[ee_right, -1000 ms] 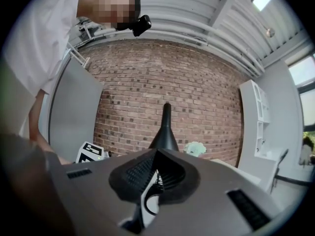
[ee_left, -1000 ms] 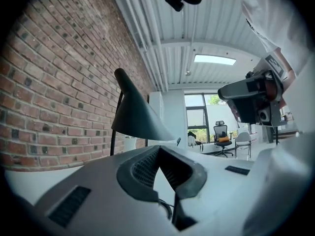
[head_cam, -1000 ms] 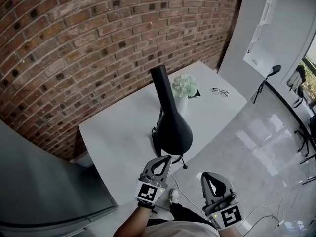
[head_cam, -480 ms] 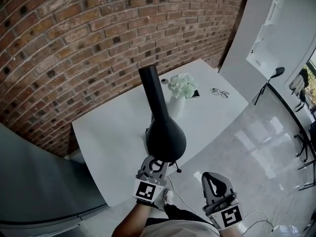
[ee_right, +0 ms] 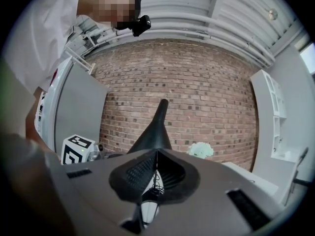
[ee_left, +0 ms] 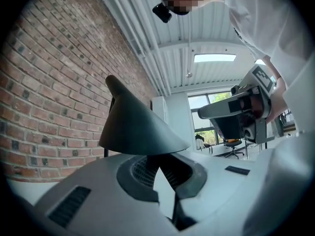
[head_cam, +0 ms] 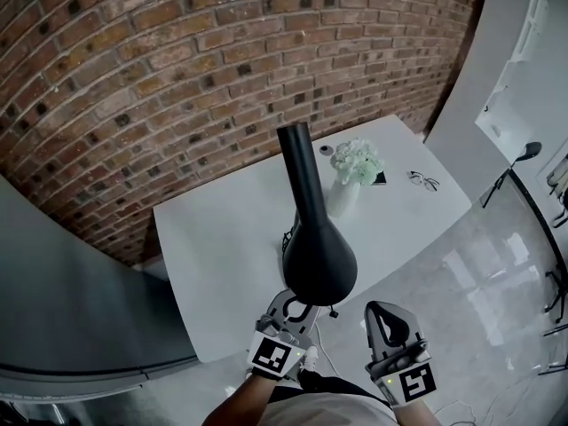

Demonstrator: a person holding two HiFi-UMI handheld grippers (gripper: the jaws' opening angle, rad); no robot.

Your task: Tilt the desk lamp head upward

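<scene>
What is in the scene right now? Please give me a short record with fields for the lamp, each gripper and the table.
lamp head: black cone, wide end toward the person
left gripper: shut, tips at the lamp head's rim
right gripper: shut, empty, clear of the lamp head
table: white, holds flowers in a vase and glasses

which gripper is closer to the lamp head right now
Left. The left gripper has its tips at the near rim of the lamp head. The right gripper is off to that rim's right, clear of it.
</scene>
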